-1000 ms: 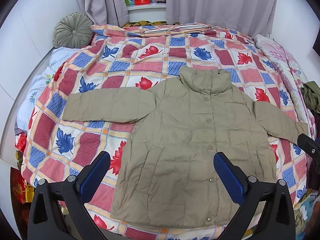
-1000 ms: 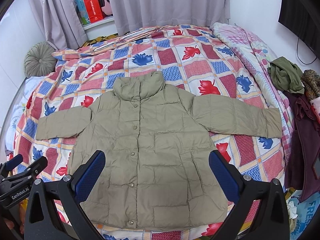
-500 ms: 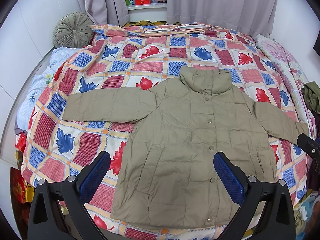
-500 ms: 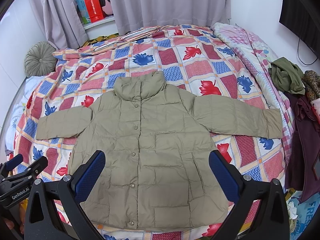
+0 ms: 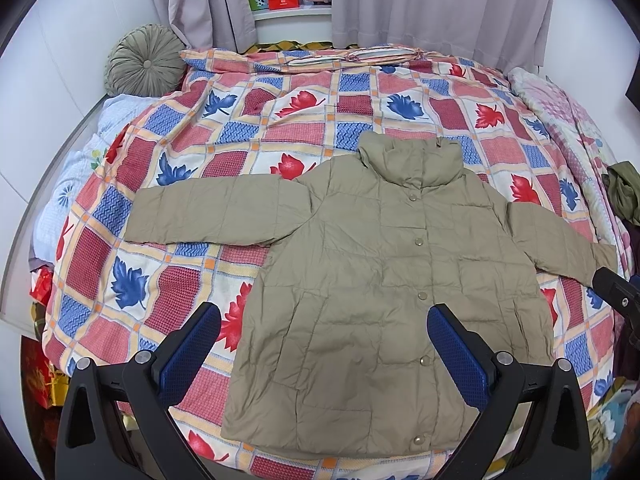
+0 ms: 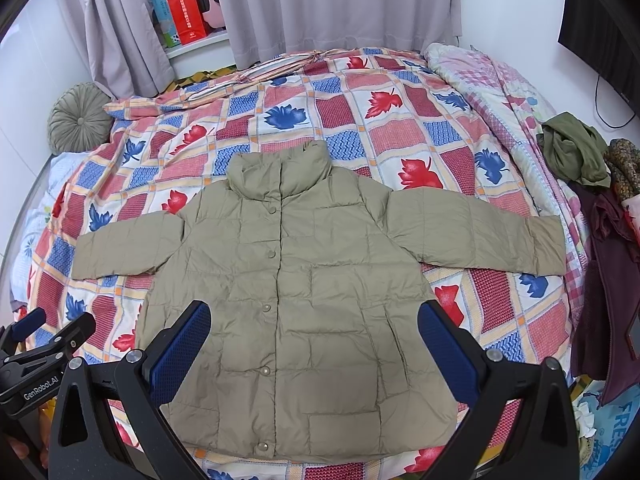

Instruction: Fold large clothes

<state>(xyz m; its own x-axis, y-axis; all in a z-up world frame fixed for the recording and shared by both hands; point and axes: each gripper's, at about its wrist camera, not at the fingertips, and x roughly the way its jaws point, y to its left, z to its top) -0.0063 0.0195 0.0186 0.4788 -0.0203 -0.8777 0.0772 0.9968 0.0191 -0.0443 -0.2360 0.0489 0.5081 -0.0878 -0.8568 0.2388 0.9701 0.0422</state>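
A khaki quilted jacket point(image 5: 380, 280) lies flat and buttoned on the bed, collar to the far side, both sleeves spread out sideways; it also shows in the right wrist view point(image 6: 296, 304). My left gripper point(image 5: 324, 354) is open and empty, held above the jacket's lower left part near the hem. My right gripper point(image 6: 314, 346) is open and empty, held above the jacket's lower middle. Neither touches the jacket. The left gripper also shows at the lower left of the right wrist view point(image 6: 40, 344).
The bed has a red, blue and white leaf-patterned quilt point(image 5: 280, 120). A round green cushion point(image 5: 140, 60) sits at the far left corner. A pile of clothes point(image 6: 580, 152) lies on the right side. Curtains and a windowsill with boxes point(image 6: 188, 16) stand behind.
Both grippers have drifted very slightly; the jacket has not moved and both stay open.
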